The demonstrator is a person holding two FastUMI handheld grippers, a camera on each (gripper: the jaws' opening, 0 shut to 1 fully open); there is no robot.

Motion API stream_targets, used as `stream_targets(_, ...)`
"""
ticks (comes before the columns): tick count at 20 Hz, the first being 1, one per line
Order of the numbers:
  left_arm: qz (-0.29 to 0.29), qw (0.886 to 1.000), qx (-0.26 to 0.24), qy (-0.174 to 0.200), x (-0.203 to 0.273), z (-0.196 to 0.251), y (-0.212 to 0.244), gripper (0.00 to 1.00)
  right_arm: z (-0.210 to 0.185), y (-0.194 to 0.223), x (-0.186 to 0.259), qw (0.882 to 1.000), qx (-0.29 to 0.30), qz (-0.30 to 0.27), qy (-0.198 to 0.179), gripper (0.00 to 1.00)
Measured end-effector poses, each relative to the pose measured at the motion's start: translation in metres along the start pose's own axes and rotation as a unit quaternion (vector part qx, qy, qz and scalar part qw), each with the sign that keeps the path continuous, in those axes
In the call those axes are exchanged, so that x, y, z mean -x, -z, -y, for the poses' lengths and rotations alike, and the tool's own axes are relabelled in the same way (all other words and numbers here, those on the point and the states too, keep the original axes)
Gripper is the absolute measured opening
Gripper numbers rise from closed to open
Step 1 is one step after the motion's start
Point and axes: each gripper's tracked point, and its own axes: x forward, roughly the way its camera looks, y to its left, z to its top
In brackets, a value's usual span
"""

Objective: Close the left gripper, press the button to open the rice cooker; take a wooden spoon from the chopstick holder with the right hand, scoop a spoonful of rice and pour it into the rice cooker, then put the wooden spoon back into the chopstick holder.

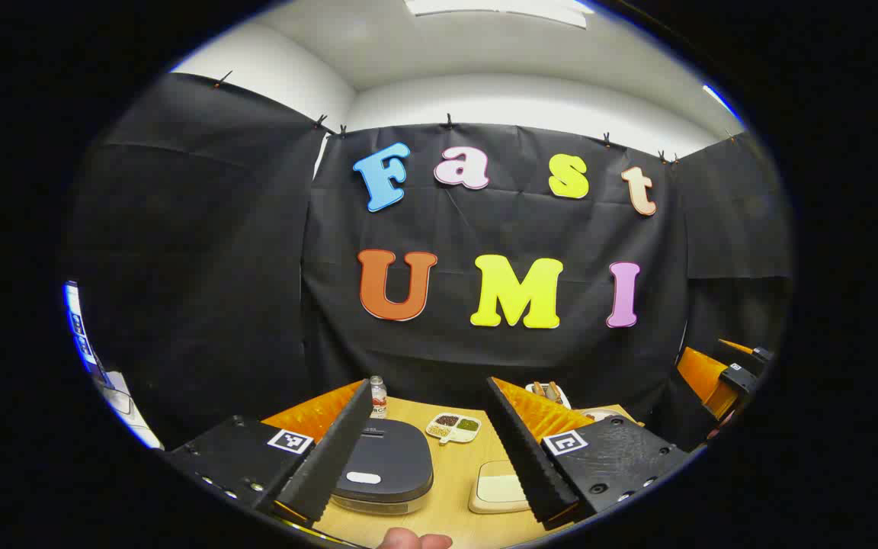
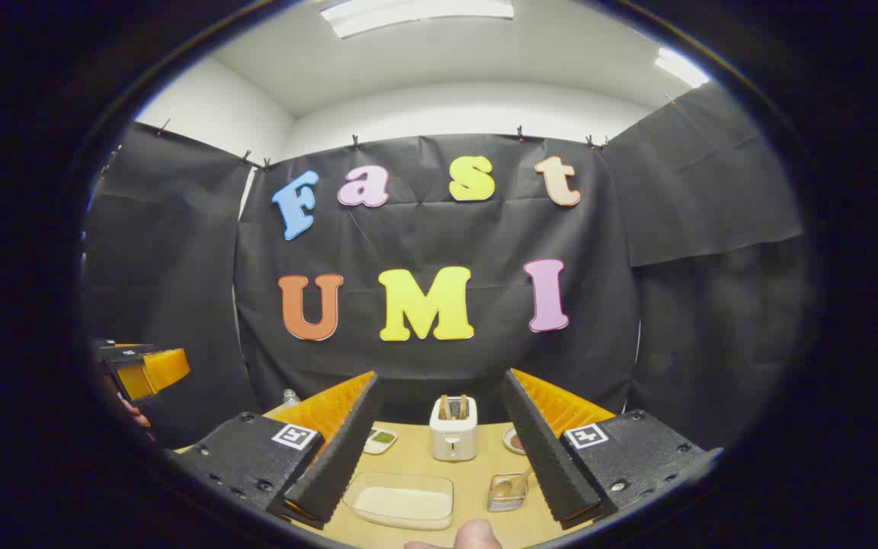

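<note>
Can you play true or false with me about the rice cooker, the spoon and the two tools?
1. The rice cooker has its lid shut. True.
2. The right tool is holding the wooden spoon. False: it is open and holds nothing; the spoon sits in the chopstick holder.
3. The left tool is shut. False: its fingers stand wide apart.
4. A clear container of rice sits on the table near the right tool. True.
5. A toaster stands behind the rice. True.
</note>
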Motion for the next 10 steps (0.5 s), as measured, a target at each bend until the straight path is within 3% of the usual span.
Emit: stream_targets(10,-0.011,1.000,-0.012,0.007,-0.010,0.012,0.009,0.94,0.014,0.013,-0.010,1.000,-0.011,-0.021,0.004,1.00)
